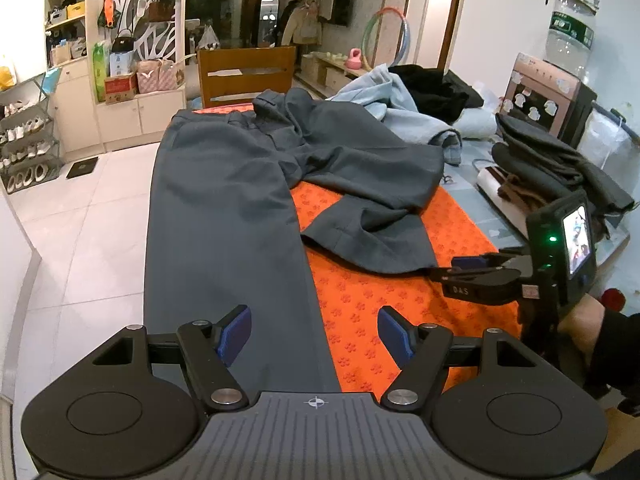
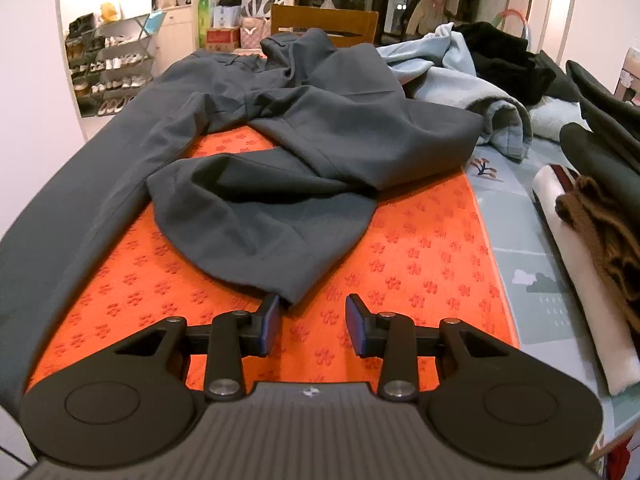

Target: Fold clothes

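Note:
Dark grey trousers (image 1: pixel 224 200) lie on an orange patterned mat (image 1: pixel 380 300). One leg runs straight along the table's left edge towards me; the other leg (image 2: pixel 280 216) is crumpled and folded back across the mat. My left gripper (image 1: pixel 314 320) hovers open above the inner edge of the straight leg's near end, nothing between its pads. My right gripper (image 2: pixel 313 304) is open low over the mat. The crumpled leg's hem corner (image 2: pixel 290 298) lies right at its left fingertip, with no pad pressing it. In the left wrist view the right gripper (image 1: pixel 444 270) points at that hem, held by a hand (image 1: pixel 580 320).
A light blue garment (image 1: pixel 400 112) and a black one (image 1: pixel 432 88) are heaped at the table's far right. Dark and brown folded clothes (image 2: pixel 600 208) sit along the right side. A wooden chair (image 1: pixel 244 74) stands behind the table. White tiled floor (image 1: pixel 88 220) lies beyond the left edge.

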The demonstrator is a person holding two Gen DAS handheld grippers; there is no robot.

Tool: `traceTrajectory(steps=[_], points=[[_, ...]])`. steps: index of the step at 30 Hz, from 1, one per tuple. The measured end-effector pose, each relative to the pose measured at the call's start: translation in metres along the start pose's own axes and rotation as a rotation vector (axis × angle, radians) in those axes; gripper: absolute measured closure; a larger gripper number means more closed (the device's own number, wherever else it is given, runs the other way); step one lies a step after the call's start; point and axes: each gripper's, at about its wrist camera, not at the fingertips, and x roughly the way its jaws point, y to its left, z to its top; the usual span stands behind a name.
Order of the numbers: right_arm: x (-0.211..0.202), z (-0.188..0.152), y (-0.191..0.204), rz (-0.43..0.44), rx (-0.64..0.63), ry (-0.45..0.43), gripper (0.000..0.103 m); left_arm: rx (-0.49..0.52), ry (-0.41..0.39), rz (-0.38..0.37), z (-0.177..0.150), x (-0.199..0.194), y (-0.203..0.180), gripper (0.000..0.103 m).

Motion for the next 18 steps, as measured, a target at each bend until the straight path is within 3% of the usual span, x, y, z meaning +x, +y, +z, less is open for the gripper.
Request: traceTrajectory(steps=[4, 13, 14, 15, 18], points=[[0.006, 0.001, -0.001, -0.005, 0.026, -0.04, 0.076, 0.01, 0.005, 0.023, 0.001, 0.001, -0.002, 0.031], [0.015, -0.004, 0.002, 0.001, 0.116, -0.071, 0.077, 0.048, 0.01, 0.036, 0.0, 0.006, -0.007, 0.03], [0.015, -0.005, 0.002, -0.002, 0.123, -0.079, 0.083, 0.051, 0.01, 0.034, 0.001, 0.006, -0.007, 0.03], [0.013, -0.005, 0.002, -0.004, 0.134, -0.09, 0.096, 0.054, 0.009, 0.031, 0.001, 0.005, -0.006, 0.03], [-0.001, 0.003, -0.004, -0.008, 0.181, -0.136, 0.099, 0.073, 0.009, 0.031, 0.0, 0.006, -0.005, 0.03]])
